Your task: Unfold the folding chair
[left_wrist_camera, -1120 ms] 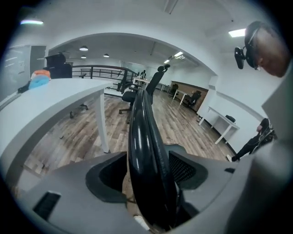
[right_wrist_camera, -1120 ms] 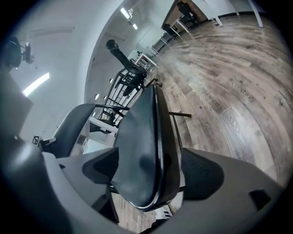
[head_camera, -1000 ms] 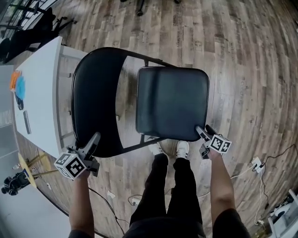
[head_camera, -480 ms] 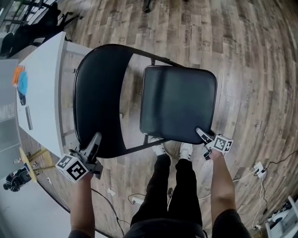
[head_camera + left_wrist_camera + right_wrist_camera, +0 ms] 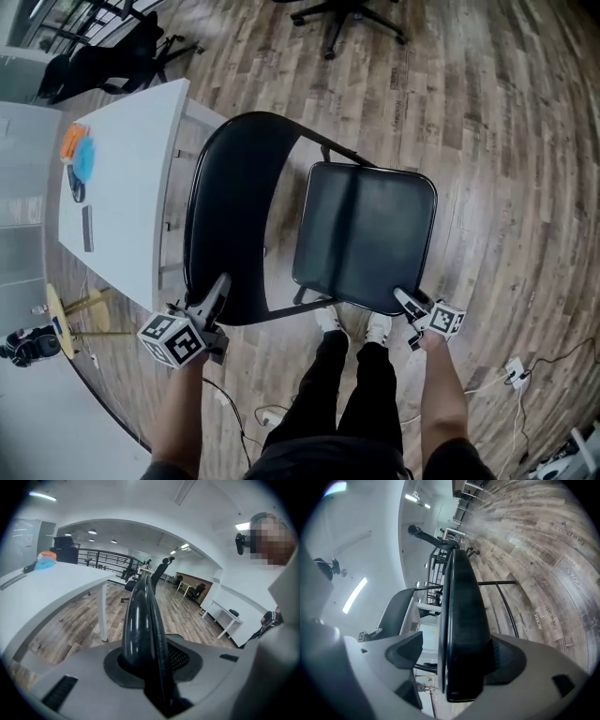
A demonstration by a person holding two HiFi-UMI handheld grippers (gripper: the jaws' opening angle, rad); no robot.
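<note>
Two devices meet a black folding chair [image 5: 281,281] that stands on the wood-plank floor [image 5: 506,141], seen from above. The left hand-held gripper [image 5: 214,298] has just been closing its jaws and now clenches the near end of the curved backrest [image 5: 230,206]. In the left gripper view the backrest's rim runs up between the pads. The right hand-held gripper [image 5: 410,302] has the near right corner of the padded seat [image 5: 366,234] between its jaws. The floor-side pad touches the seat, while a sliver of background shows at the other pad, so this grip is released. A white worktop [image 5: 122,197] stands just beside the backrest on the left, carrying orange and blue items [image 5: 78,155] and a dark flat object [image 5: 86,228]. The person's shoes [image 5: 379,326] sit directly below the seat's near edge, between the two forearms. An office chair base [image 5: 349,17] stands well apart at the top, and a cable [image 5: 514,370] lies on the floor at lower right.
</note>
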